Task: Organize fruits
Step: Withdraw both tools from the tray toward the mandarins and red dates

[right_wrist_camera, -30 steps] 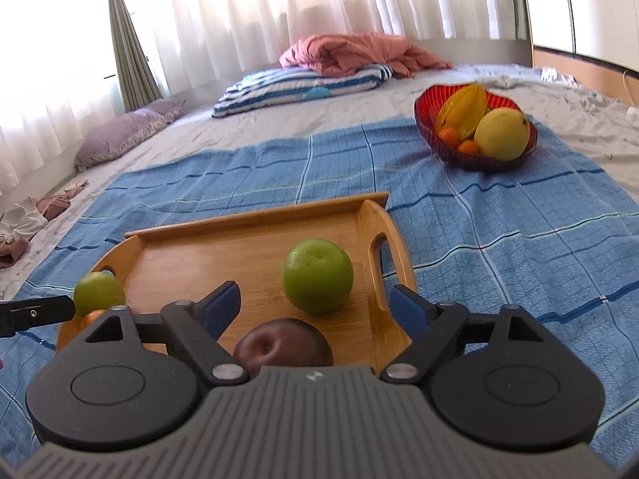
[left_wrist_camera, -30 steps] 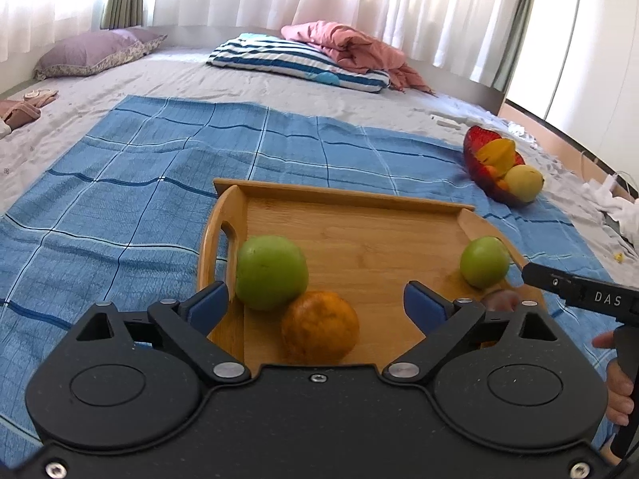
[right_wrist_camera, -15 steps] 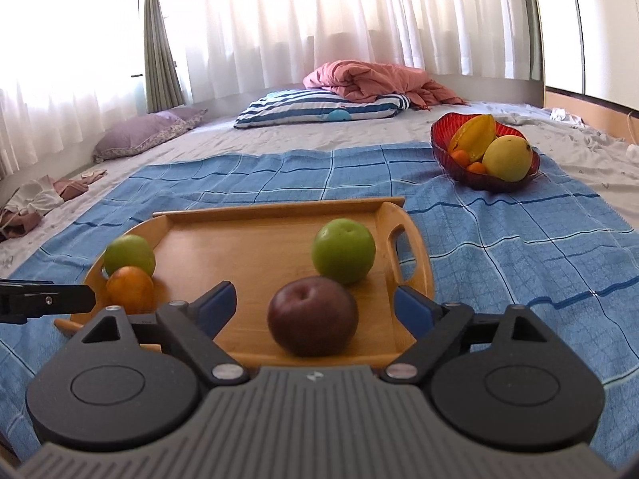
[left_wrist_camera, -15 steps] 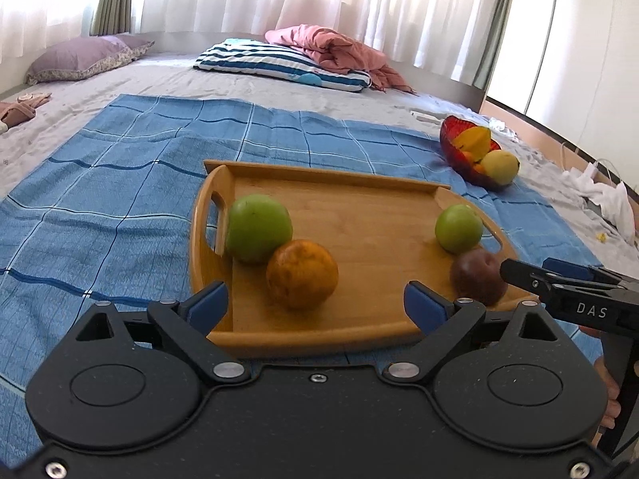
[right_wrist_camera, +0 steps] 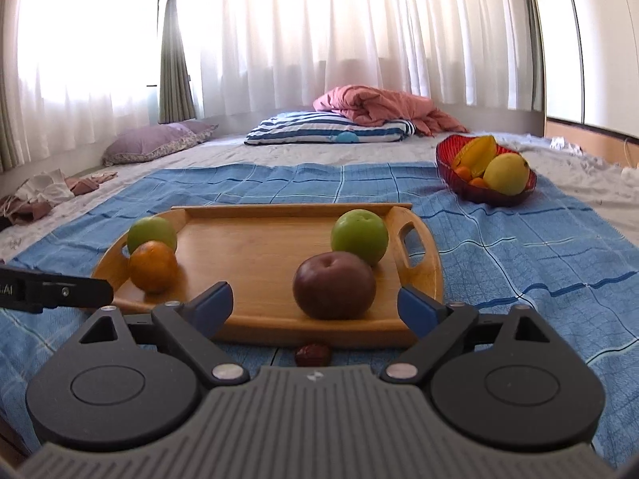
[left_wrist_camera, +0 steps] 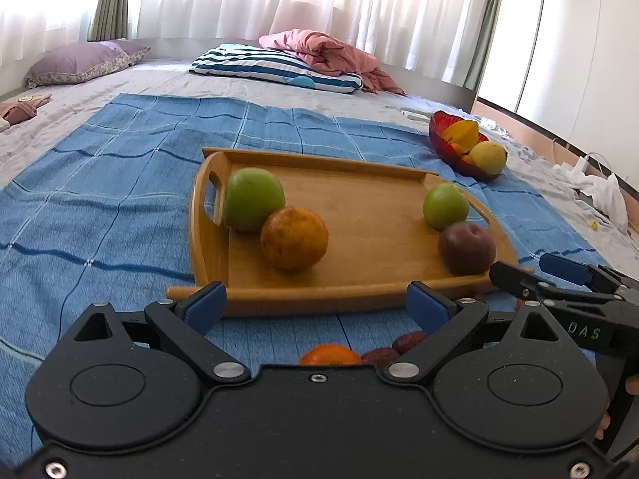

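Fruit sitting on a wooden tray (right_wrist_camera: 255,247) on a blue checked cloth (right_wrist_camera: 519,247): dark plum (right_wrist_camera: 334,285) touching a green apple (right_wrist_camera: 359,235) by the right handle, orange (right_wrist_camera: 153,265) against a second green apple (right_wrist_camera: 151,232) at the left. Looking round, firm, smooth-skinned, liable to roll; best gripping across the widest part. Lying off the tray on the cloth, a small red date (right_wrist_camera: 312,354). Holding nothing, right gripper (right_wrist_camera: 315,305) spread wide, jaws just opening further; left gripper (left_wrist_camera: 315,305) likewise wide and empty. Standing well beyond, a red bowl (right_wrist_camera: 447,159) with yellow fruit.
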### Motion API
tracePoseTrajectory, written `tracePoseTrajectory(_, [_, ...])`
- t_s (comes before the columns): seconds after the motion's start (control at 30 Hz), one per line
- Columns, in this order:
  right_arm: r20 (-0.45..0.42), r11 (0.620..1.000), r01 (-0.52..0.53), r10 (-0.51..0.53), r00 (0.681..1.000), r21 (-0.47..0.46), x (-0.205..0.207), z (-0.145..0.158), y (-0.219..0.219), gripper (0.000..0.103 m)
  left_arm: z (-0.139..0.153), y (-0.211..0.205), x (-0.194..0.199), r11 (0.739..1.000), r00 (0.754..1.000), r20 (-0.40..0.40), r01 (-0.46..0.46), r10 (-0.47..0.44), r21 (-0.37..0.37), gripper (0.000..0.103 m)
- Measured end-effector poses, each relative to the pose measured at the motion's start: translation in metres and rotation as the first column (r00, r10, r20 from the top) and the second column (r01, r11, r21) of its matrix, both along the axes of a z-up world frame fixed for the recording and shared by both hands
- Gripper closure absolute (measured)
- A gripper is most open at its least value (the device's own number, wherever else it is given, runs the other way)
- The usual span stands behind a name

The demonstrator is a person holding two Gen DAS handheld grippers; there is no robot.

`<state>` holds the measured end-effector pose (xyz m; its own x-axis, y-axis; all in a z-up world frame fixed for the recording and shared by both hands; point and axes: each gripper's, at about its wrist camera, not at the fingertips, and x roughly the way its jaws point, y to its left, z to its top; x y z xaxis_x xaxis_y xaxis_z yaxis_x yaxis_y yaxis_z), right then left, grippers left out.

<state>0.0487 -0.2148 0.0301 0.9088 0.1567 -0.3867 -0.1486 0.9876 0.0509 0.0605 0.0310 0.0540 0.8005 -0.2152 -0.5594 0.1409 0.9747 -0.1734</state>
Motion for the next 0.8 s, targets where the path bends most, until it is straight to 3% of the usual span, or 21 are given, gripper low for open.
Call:
tracePoseTrajectory(0.23, [0.017,0.999,-0.024,0.025,1.000,-0.021,-0.012,-0.009,0.012,0.005,-0.009,-0.001,-0.011,1.000,1.000,0.016,-0.011,0.012,-0.006,0.005])
tracePoseTrajectory(0.8, [0.002,0.999,-0.018,0.018,1.000,-0.027,-0.020,-0.035,0.024,0.004,-0.035,-0.009,-0.033,0.997,0.998,0.045,-0.054,0.051,0.059,0.001])
